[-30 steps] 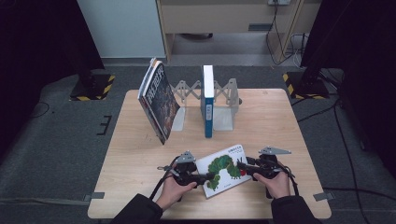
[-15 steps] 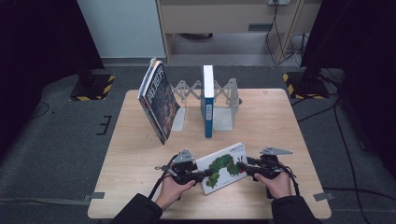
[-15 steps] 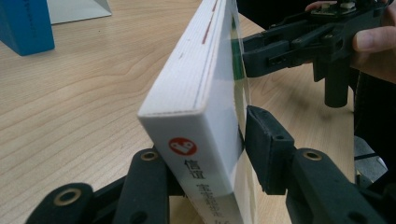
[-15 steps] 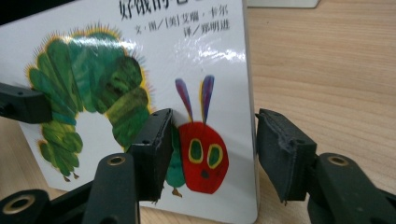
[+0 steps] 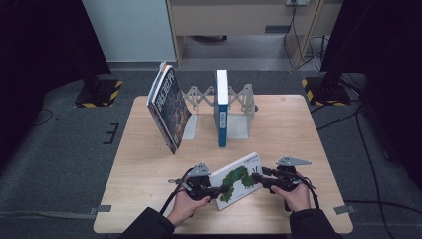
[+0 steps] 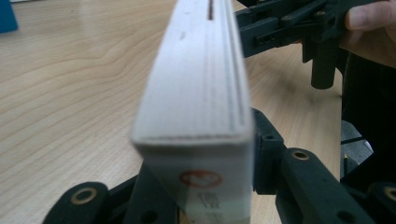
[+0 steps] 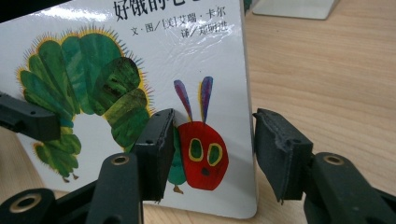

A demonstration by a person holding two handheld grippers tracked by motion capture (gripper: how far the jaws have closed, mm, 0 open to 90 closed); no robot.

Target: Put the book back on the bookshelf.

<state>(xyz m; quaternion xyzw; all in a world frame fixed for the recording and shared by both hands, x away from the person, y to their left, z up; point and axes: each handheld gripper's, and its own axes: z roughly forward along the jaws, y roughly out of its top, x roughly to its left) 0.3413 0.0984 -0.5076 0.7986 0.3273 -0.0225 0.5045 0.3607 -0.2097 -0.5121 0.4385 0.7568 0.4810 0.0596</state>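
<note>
The left gripper [image 5: 215, 191] is clamping the caterpillar board book [image 5: 238, 178] by its edge near the front of the table [image 5: 149, 199], raising it so the right gripper [image 5: 259, 178], jaws parted around the opposite edge, is positioned to take a second grip.

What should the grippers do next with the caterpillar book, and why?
Probably close the right gripper on the caterpillar book. Its fingers stand apart astride the book's corner, while the left gripper already clamps the other end, so a second grip would likely steady it for lifting toward the bookstand.
</note>
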